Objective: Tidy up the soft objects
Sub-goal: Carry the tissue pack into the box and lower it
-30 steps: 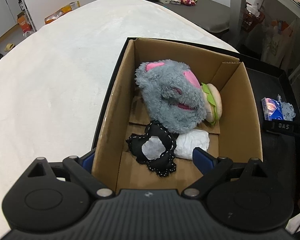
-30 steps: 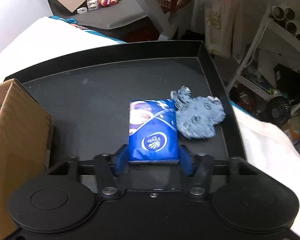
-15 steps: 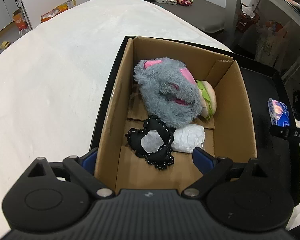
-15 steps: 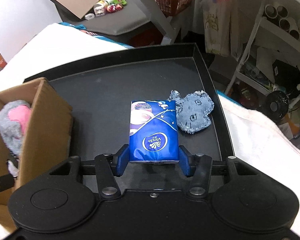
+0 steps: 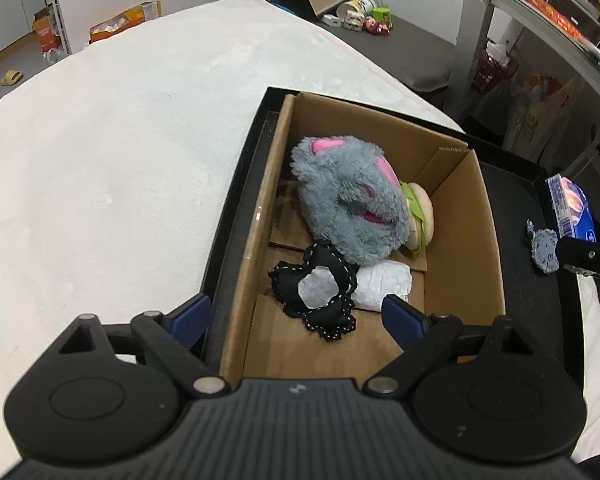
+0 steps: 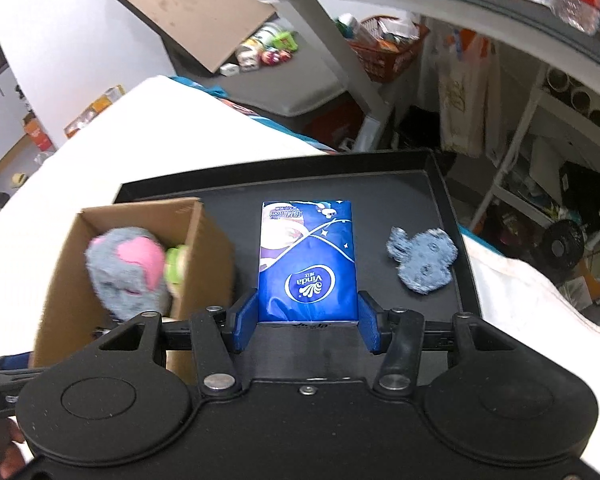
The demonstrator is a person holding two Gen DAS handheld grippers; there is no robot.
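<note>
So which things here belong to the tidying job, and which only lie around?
Job: blue tissue pack in the right claw; small grey toy; cardboard box; black tray.
Lying about: orange basket; black fan.

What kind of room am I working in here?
Probably a cluttered workroom or storage space, not a tidy home: metal shelving crammed with bags and tubes, an orange basket of odds and ends, and a white padded surface holding the black tray.

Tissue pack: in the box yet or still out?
Out. The right hand-held gripper holds the tissue pack above the black tray, beside the box.
</note>
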